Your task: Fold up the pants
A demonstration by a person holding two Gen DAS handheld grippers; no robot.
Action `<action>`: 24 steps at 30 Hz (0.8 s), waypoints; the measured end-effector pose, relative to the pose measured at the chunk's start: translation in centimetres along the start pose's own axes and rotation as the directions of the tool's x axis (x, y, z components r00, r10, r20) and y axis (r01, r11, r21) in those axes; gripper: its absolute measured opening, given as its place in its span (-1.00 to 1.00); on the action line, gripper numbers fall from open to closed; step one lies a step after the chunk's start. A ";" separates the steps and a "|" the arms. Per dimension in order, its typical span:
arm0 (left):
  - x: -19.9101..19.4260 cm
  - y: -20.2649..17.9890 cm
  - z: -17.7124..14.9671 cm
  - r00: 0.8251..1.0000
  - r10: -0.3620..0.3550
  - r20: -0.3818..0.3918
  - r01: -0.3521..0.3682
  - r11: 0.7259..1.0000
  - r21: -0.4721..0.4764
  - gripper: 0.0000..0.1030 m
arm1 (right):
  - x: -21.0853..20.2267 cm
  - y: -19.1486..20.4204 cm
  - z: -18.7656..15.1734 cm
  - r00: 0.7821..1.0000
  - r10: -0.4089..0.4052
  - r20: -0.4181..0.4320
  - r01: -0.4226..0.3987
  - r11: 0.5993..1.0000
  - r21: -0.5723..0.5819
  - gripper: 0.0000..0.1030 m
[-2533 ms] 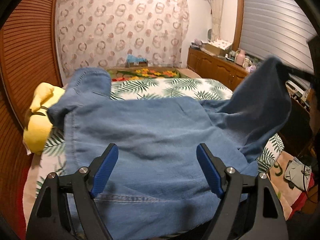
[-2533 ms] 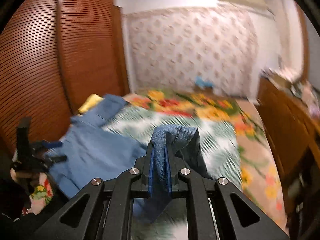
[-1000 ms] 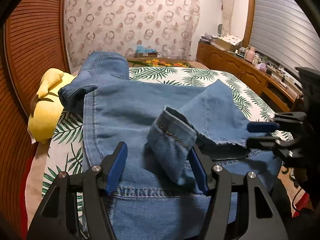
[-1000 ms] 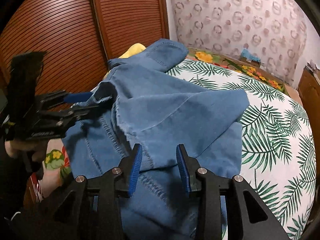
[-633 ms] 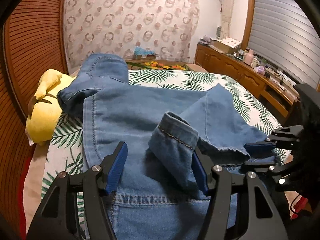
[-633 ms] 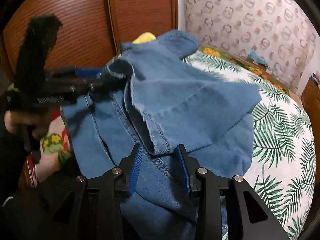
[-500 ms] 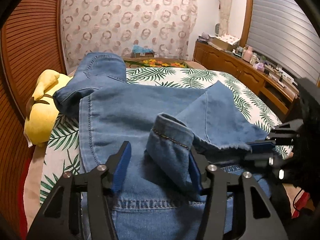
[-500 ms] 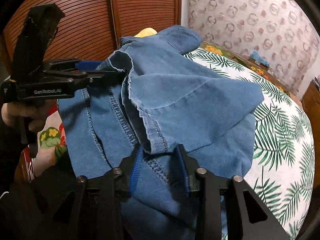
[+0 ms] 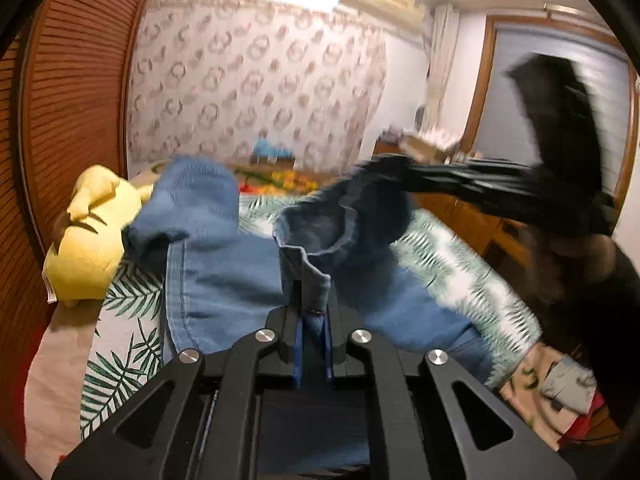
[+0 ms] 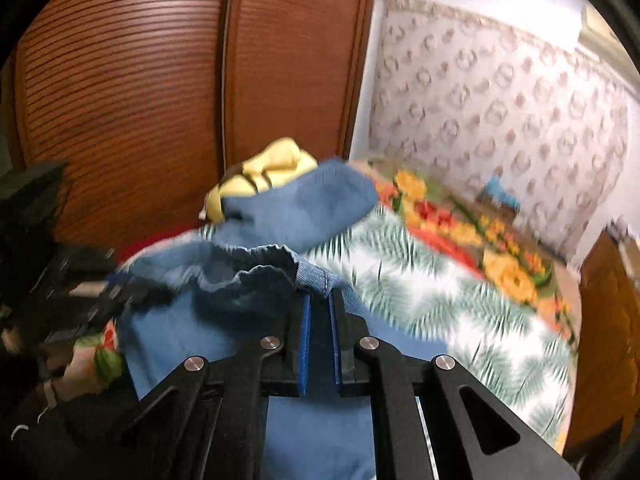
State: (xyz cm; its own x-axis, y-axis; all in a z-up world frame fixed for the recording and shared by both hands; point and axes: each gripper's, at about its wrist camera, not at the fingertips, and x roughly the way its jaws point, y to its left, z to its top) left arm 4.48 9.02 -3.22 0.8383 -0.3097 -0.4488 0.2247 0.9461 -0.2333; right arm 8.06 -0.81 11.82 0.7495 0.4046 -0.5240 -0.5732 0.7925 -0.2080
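Both grippers (image 9: 311, 322) (image 10: 319, 320) on lifted pants (image 9: 224, 280)

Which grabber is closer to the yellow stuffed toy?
Probably the left. The left gripper is clamped on the jeans on the toy's side; the yellow plush toy lies beside it. The right gripper, also clamped on denim, sits on the side away from the toy.

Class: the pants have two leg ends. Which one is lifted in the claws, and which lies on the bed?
The near leg end, pinched by both claws, is lifted; the far one lies beside the yellow plush toy.
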 end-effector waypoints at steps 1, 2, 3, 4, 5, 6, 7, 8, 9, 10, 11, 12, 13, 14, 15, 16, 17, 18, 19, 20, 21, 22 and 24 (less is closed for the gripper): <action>-0.9 -0.4 0.1 1.000 0.000 0.027 0.000 1.000 -0.009 -0.83 | -0.1 0.2 0.7 1.000 0.001 0.014 -0.001 1.000 -0.012 -0.84; -1.5 -0.6 0.2 0.999 0.006 0.046 -0.005 1.000 -0.016 -0.83 | 0.1 0.5 1.5 1.000 0.005 0.023 -0.005 1.000 -0.019 -0.84; -2.3 -0.8 0.1 0.997 0.019 0.072 -0.017 0.999 -0.028 -0.83 | 0.3 0.8 2.0 0.999 0.012 0.030 -0.011 1.000 -0.024 -0.85; -2.5 -0.7 0.0 0.996 0.028 0.079 -0.025 0.999 -0.040 -0.83 | 0.7 1.1 2.7 0.999 0.025 0.031 -0.024 0.999 -0.029 -0.85; -2.6 -0.5 -0.1 0.996 0.036 0.083 -0.031 0.998 -0.055 -0.83 | 1.2 1.5 3.0 0.999 0.035 0.034 -0.033 0.999 -0.033 -0.85; -2.8 -0.2 -0.5 0.995 0.046 0.085 -0.039 0.996 -0.076 -0.83 | 1.6 2.0 3.2 0.999 0.039 0.037 -0.037 0.999 -0.040 -0.86; -2.7 0.1 -0.7 0.996 0.051 0.080 -0.044 0.995 -0.086 -0.83 | 2.5 2.6 3.4 0.999 0.040 0.033 -0.039 0.998 -0.050 -0.86; -2.5 0.5 -1.0 0.996 0.054 0.067 -0.047 0.994 -0.096 -0.83 | 3.3 2.9 3.2 0.999 0.045 0.028 -0.043 0.997 -0.058 -0.86; -2.5 0.6 -1.4 0.996 0.059 0.060 -0.052 0.993 -0.101 -0.83 | 4.1 3.3 3.2 0.999 0.050 0.022 -0.048 0.997 -0.066 -0.87; -2.4 1.0 -1.8 0.997 0.067 0.050 -0.061 0.992 -0.108 -0.83 | 4.5 3.7 3.1 0.998 0.052 0.017 -0.051 0.996 -0.075 -0.87; -2.2 1.4 -2.2 0.997 0.073 0.036 -0.068 0.991 -0.112 -0.83 | 5.4 4.1 3.0 0.998 0.055 0.012 -0.053 0.995 -0.087 -0.87; -2.2 1.6 -2.5 0.997 0.075 0.029 -0.071 0.991 -0.117 -0.83 | 5.9 4.4 3.0 0.998 0.057 0.007 -0.056 0.994 -0.095 -0.87; -2.0 1.9 -2.9 0.997 0.075 0.018 -0.072 0.990 -0.125 -0.83 | 7.1 4.5 2.9 0.998 0.059 -0.003 -0.059 0.993 -0.105 -0.87; -1.9 2.0 -3.2 0.997 0.077 0.009 -0.075 0.989 -0.128 -0.83 | 8.1 4.6 2.9 0.998 0.060 -0.012 -0.061 0.992 -0.109 -0.87; -1.8 2.1 -3.5 0.997 0.079 0.000 -0.078 0.988 -0.130 -0.83 | 9.2 4.6 2.8 0.998 0.065 -0.023 -0.067 0.992 -0.111 -0.88; -1.6 2.2 -3.9 0.997 0.080 -0.009 -0.081 0.988 -0.131 -0.83 | 10.2 4.3 2.7 0.997 0.070 -0.031 -0.073 0.991 -0.113 -0.88; -1.6 2.1 -4.1 0.996 0.083 -0.015 -0.084 0.988 -0.131 -0.83 | 11.1 4.3 2.8 0.996 0.076 -0.042 -0.080 0.990 -0.115 -0.94; -1.4 2.2 -4.2 0.996 0.084 -0.023 -0.087 0.987 -0.133 -0.83 | 11.7 4.4 3.1 0.996 0.079 -0.051 -0.084 0.989 -0.120 -0.95; -1.3 2.4 -4.4 0.996 0.087 -0.033 -0.090 0.986 -0.137 -0.83 | 11.7 4.5 2.9 0.995 0.079 -0.059 -0.086 0.988 -0.129 -0.97; -1.2 2.5 -4.6 0.995 0.088 -0.041 -0.093 0.986 -0.140 -0.83 | 12.4 4.6 3.1 0.994 0.085 -0.068 -0.094 0.986 -0.134 -0.97; -1.1 2.7 -4.7 0.995 0.088 -0.052 -0.095 0.985 -0.142 -0.83 | 13.0 4.7 3.0 0.993 0.090 -0.076 -0.100 0.985 -0.137 -0.98; -0.9 2.8 -4.9 0.994 0.089 -0.062 -0.097 0.985 -0.142 -0.83 | 13.5 4.9 3.0 0.992 0.093 -0.088 -0.105 0.984 -0.141 -0.99; -0.7 3.0 -5.1 0.993 0.090 -0.079 -0.100 0.985 -0.139 -0.83 | 14.3 4.8 3.2 0.990 0.096 -0.100 -0.110 0.984 -0.141 -0.99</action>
State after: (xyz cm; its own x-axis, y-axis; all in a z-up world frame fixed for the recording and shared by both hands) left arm 2.02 11.56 -8.02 0.8131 -0.2303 -0.5345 0.0688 0.9500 -0.3047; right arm 17.03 10.27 6.01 0.6538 0.4310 -0.6219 -0.6930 0.6711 -0.2634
